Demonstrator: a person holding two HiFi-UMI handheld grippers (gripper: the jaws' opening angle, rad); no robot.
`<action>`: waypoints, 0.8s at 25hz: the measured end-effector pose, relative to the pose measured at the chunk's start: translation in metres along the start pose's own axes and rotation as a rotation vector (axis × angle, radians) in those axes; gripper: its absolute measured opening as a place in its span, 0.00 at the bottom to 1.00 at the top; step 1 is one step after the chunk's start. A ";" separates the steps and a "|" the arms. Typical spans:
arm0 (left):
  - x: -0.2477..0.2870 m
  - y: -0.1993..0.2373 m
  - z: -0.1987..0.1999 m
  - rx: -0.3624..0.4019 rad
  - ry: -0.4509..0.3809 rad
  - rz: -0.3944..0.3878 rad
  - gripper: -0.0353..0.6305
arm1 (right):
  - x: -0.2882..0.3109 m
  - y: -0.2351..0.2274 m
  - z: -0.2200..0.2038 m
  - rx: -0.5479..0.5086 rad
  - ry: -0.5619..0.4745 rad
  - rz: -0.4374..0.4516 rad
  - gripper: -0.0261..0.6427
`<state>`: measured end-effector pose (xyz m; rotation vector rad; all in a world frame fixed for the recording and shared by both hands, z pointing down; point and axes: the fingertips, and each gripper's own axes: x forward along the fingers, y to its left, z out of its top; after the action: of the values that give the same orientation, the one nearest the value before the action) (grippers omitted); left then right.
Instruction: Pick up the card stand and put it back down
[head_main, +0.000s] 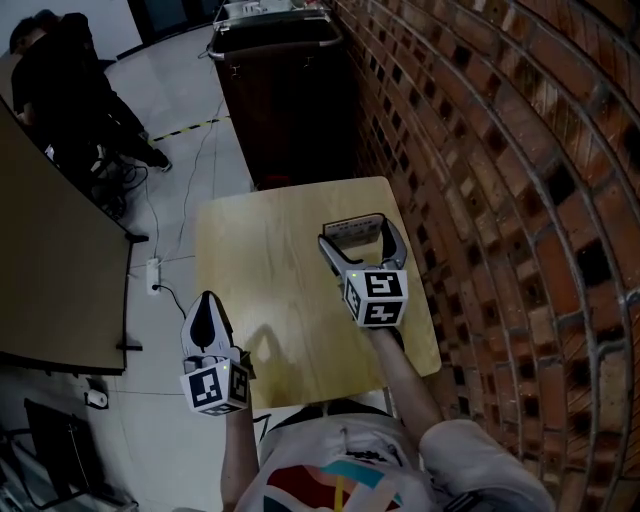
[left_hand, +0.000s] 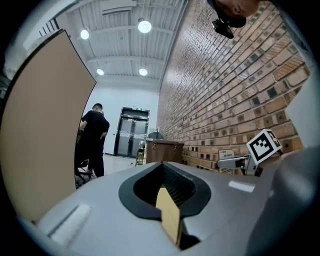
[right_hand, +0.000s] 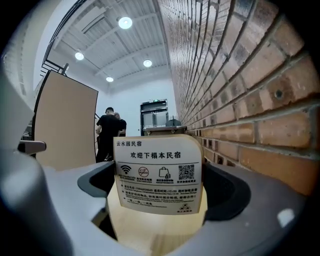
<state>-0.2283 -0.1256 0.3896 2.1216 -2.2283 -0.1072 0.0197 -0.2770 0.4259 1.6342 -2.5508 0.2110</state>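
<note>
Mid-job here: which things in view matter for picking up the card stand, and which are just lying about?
In the job:
card stand, between the right gripper's open jaws
wooden table under it

Lying about:
left gripper, shut, at the table's left edge
dark cabinet
power strip on the floor
person in black

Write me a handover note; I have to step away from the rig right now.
Left gripper: shut, empty, by the near left corner of the wooden table.
Right gripper: open, one jaw on each side of the card stand, not gripping.
Card stand: upright on the table, close to the brick wall.
Done: approach only.
Left: close on the stand, lift it, set it back down.
</note>
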 end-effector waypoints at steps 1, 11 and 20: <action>0.002 0.002 -0.003 0.002 0.008 0.001 0.06 | 0.008 -0.003 -0.004 0.000 0.010 -0.001 0.84; 0.038 0.008 -0.021 0.031 0.031 0.012 0.06 | 0.084 -0.021 -0.057 -0.005 0.127 -0.008 0.84; 0.063 0.005 -0.035 0.037 0.083 0.007 0.06 | 0.126 -0.033 -0.091 -0.013 0.201 -0.022 0.84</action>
<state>-0.2330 -0.1884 0.4246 2.0955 -2.2083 0.0223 -0.0013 -0.3877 0.5379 1.5497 -2.3801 0.3380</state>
